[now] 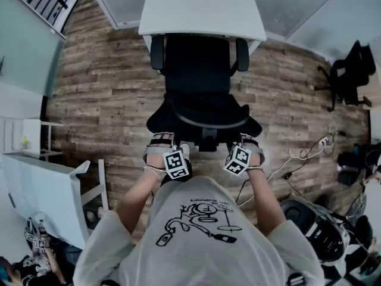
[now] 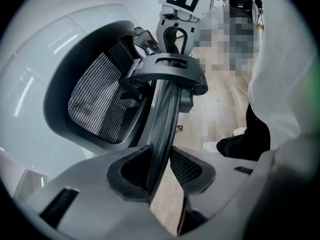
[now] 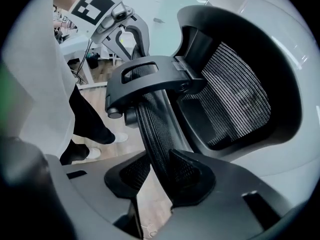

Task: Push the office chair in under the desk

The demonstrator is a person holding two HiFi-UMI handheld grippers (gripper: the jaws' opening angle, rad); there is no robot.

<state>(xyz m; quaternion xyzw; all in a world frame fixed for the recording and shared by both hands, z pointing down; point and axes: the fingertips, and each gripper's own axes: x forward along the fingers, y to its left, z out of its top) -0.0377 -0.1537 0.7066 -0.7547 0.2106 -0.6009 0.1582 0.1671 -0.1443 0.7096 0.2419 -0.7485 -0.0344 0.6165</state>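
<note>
A black office chair [image 1: 199,82] stands on the wooden floor with its seat and armrests partly under the white desk [image 1: 202,14]. I stand behind it. My left gripper [image 1: 162,140] and right gripper [image 1: 250,140] are on the top edge of the backrest [image 1: 205,123], one at each end. In the left gripper view the mesh-covered rim [image 2: 162,119] runs between the jaws of the left gripper [image 2: 161,166], which are closed on it. The right gripper [image 3: 160,176] clamps the same rim [image 3: 152,129]. Beyond it lies a mesh panel [image 3: 235,99] in a grey frame.
A second black chair [image 1: 348,73] stands at the right. Cables [image 1: 303,157] trail over the floor right of me, near a dark rounded object [image 1: 315,225]. A white table [image 1: 41,189] is at the lower left. Glass panels flank the desk.
</note>
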